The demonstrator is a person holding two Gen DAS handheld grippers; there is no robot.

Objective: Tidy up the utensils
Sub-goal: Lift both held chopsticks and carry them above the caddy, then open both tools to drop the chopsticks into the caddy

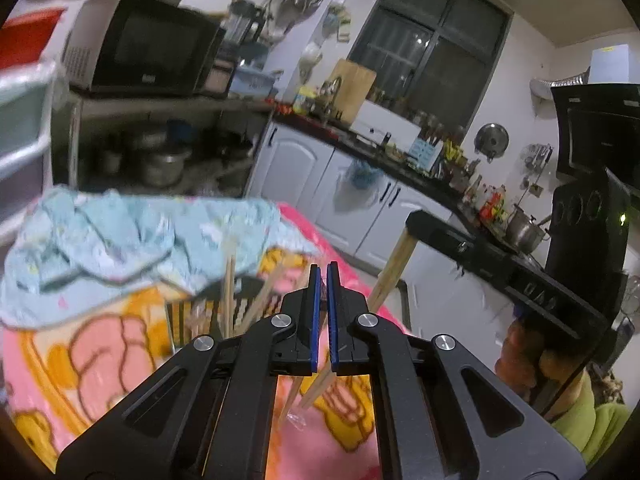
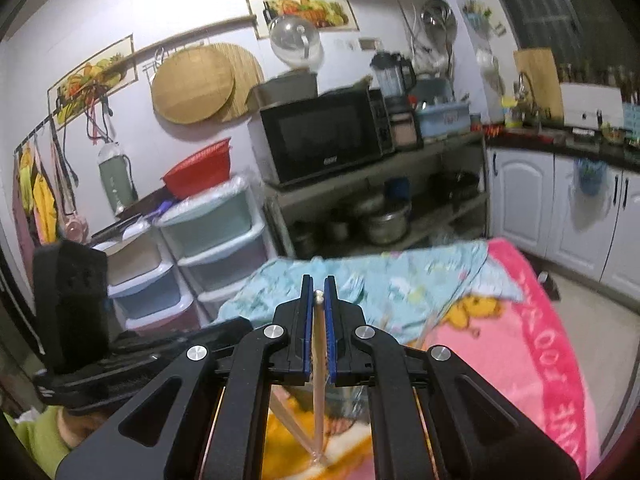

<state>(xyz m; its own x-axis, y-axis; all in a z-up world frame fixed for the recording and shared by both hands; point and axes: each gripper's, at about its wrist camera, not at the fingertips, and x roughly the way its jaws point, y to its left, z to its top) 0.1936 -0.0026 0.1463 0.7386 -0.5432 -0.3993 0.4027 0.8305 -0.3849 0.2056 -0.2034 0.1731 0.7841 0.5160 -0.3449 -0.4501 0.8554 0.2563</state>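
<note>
My right gripper [image 2: 318, 280] is shut on a pair of wooden chopsticks [image 2: 319, 336] that hang down between its blue pads, with a bit of clear plastic at their lower tips. In the left wrist view the same chopsticks [image 1: 390, 272] slant down from the right gripper [image 1: 414, 222] and pass behind my left gripper [image 1: 323, 270]. The left gripper's blue pads are shut, with nothing visible between them. A dark patterned holder [image 1: 202, 316] with several chopsticks stands on the pink blanket just left of the left gripper. The left gripper's black body [image 2: 68, 300] sits at the left of the right wrist view.
A pink cartoon blanket [image 1: 100, 360] covers the table, with a crumpled light blue cloth [image 1: 132, 236] at its far side. Beyond are a microwave [image 2: 320, 140] on a shelf of pots, plastic drawers [image 2: 216, 232], and white cabinets [image 1: 304, 172]. A person's green sleeve [image 1: 588, 424] is at lower right.
</note>
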